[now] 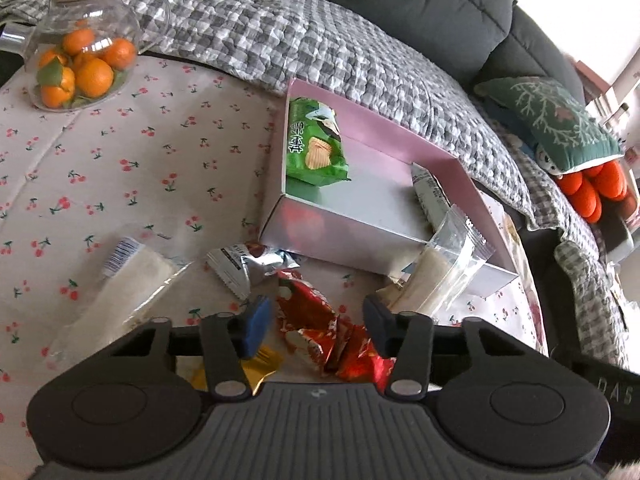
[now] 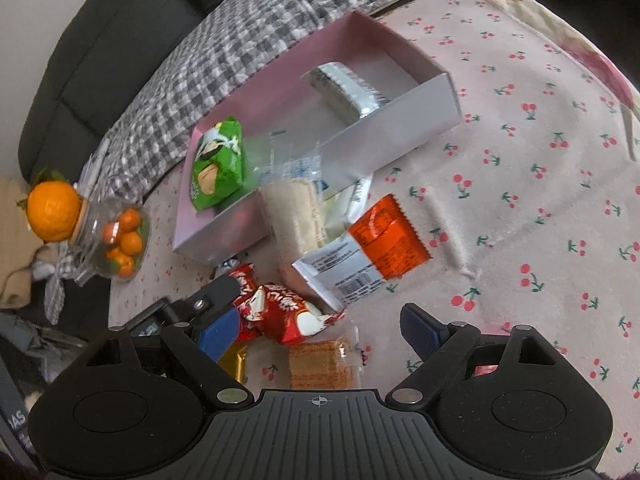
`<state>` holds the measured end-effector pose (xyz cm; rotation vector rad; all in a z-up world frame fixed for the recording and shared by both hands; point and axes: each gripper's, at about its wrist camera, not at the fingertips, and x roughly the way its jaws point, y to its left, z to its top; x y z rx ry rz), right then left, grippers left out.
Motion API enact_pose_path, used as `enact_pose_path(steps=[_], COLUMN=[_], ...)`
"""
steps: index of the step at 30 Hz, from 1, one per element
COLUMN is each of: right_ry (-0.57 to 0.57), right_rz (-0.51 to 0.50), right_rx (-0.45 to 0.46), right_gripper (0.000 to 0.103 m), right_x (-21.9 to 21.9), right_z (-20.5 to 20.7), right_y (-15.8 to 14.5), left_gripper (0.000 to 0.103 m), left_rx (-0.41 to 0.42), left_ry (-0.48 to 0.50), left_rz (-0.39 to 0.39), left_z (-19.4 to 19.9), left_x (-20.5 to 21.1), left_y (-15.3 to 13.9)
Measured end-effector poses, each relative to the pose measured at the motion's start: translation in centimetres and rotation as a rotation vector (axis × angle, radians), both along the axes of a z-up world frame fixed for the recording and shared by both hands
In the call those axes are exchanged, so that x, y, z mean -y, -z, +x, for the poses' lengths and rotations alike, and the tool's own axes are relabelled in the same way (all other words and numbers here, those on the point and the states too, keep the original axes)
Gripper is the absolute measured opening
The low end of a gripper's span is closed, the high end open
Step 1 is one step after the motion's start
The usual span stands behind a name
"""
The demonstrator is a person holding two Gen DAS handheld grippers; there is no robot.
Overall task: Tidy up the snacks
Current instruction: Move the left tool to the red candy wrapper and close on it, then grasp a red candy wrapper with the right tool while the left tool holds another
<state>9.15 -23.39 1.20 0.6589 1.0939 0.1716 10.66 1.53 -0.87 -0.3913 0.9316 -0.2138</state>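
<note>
The left claw point(image 1: 316, 330) is down over a red foil snack packet point(image 1: 320, 332), which lies crumpled on the counter point(image 1: 100, 160) in front of the pink box point(image 1: 360, 224). The packet sits between the blue pads point(image 1: 256, 326); whether the pads actually press on the foil cannot be told from either view. The packet is shiny red with white print and a pale picture on its face, its ends twisted and creased.

The right claw point(image 2: 316, 330) stands wide open with nothing gripped. Below it lies a clear-wrapped packet of tan wafers point(image 2: 322, 364), near a gold-wrapped piece point(image 2: 234, 362).

The pink box is open-topped with white outer walls. Inside it a green crisp packet point(image 1: 316, 148) lies at one end and a silver-wrapped bar point(image 2: 348, 90) at the other. A clear-wrapped pale rice cake point(image 2: 292, 216) leans over the box's near wall. Beside it rests an orange-and-white packet point(image 2: 368, 252) with a barcode panel facing up. A second clear-wrapped pale cake point(image 1: 128, 288) lies apart on the counter to the left, and a small silver packet point(image 1: 240, 264) lies just beyond the red one.

The counter carries a pale cloth printed with cherries. A glass pot of small oranges point(image 1: 84, 68) stands at its far corner.
</note>
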Motion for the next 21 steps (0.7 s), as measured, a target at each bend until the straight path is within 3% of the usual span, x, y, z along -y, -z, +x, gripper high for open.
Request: enact_pose_path(steps=[3, 16, 21], right_ry=[-0.019, -0.077, -0.088], right_rz=[-0.025, -0.126, -0.143], right_rx=[0.010, 0.031, 0.021], right_gripper=[0.089, 0.088, 0.083], right_x=[-0.7, -3.6, -4.4], right_z=[0.2, 1.0, 1.4], right_y=[0.0, 0.0, 0.5], left_gripper=[0.023, 0.019, 0.018], left_rx=[-0.012, -0.037, -0.040], left_ry=[-0.017, -0.061, -0.068], left_rz=[0.008, 0.017, 0.012], left_z=[0.1, -0.2, -0.5], left_x=[-0.1, -2.1, -3.2], left_y=[0.3, -0.5, -1.0])
